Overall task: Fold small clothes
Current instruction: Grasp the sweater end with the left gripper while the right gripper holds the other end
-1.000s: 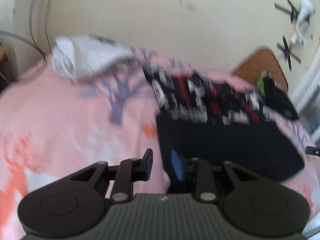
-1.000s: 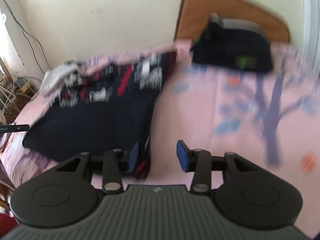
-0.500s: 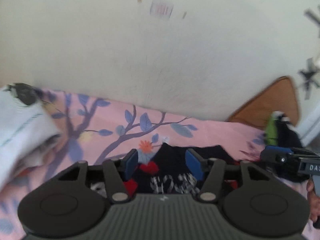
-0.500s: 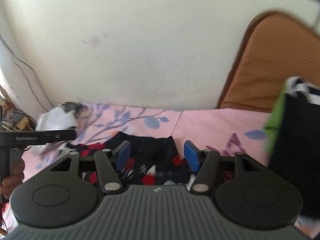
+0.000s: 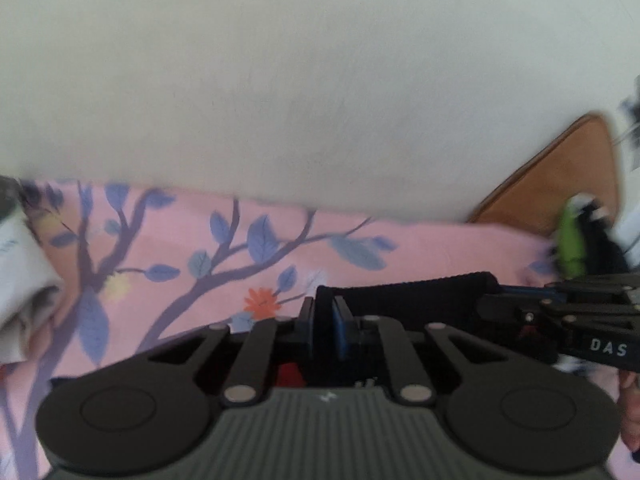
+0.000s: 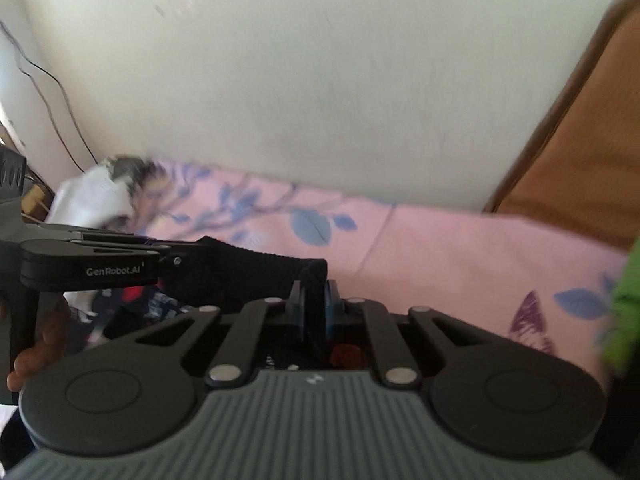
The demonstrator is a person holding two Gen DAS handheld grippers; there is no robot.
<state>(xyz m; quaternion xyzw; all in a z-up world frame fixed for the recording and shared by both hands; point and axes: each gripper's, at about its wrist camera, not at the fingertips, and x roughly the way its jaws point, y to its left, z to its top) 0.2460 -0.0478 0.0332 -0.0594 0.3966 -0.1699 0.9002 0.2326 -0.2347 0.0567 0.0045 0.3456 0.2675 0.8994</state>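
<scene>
A dark garment with red and white print lies on the bed, its black ribbed edge (image 5: 408,292) lifted and stretched between both grippers. My left gripper (image 5: 322,320) has its jaws closing tight on the left end of that edge, fabric pinched between the blue pads (image 5: 340,328). My right gripper (image 6: 316,304) is closing the same way on the other end of the ribbed edge (image 6: 256,264). Each gripper shows in the other's view: the right gripper (image 5: 560,320) at the right, the left gripper (image 6: 100,264) at the left. Most of the garment is hidden under the grippers.
The pink floral bed sheet (image 5: 420,240) runs up to a pale wall. White crumpled clothing (image 5: 20,272) lies at the left. A brown headboard (image 5: 568,176) and a green-and-black garment (image 5: 570,240) are at the right. A person's hand (image 6: 40,340) holds the left gripper.
Both grippers swept from the near side of the garment to its far edge by the wall, opened over the ribbed edge, then shut on it.
</scene>
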